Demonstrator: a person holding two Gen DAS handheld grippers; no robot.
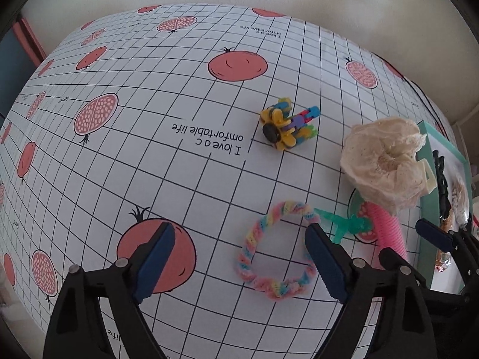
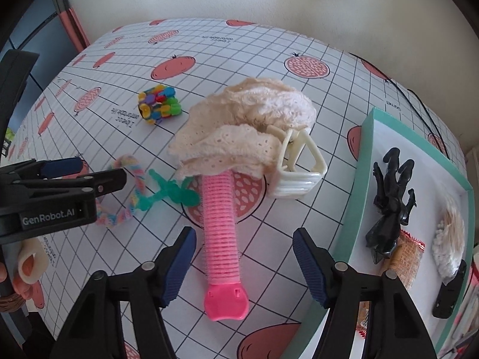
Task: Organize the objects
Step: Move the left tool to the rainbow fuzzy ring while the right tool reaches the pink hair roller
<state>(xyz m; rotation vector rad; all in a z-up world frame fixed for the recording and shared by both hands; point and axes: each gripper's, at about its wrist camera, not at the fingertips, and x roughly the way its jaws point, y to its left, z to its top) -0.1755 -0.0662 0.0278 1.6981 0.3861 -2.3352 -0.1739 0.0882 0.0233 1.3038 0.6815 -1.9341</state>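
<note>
Left-wrist view showed the left gripper (image 1: 238,261) pointing steeply down over the tablecloth (image 1: 185,185), its two jaws apart and clamping nothing; one pastel ring (image 1: 277,249) lay on the cloth partly between them, with the pad at 3 o'clock over the ring's edge, though contact could not be told. One green clip (image 1: 344,226) lay just beside the ring at its 3 o'clock. One block toy (image 1: 289,127) stood alone at the ring's 12 o'clock, well apart.

Right-wrist view showed the right gripper (image 2: 244,269) likewise spread and gripping nothing, one pink roller (image 2: 220,224) lying on the cloth between its two pads, clear of both. One cream scrunchie (image 2: 239,131) lay over the roller's far end at 12 o'clock. One white claw clip (image 2: 299,167) touched the scrunchie at its 4 o'clock. One teal tray (image 2: 356,179) sat at 3 o'clock of the roller, holding one black claw clip (image 2: 392,197), one orange packet (image 2: 407,254), one fuzzy white piece (image 2: 449,239) and one black item at the near edge, too cropped to name. At 9 o'clock the left gripper (image 2: 98,176) showed again, above the ring (image 2: 131,191), with a person's fingers (image 2: 27,269) below it.
</note>
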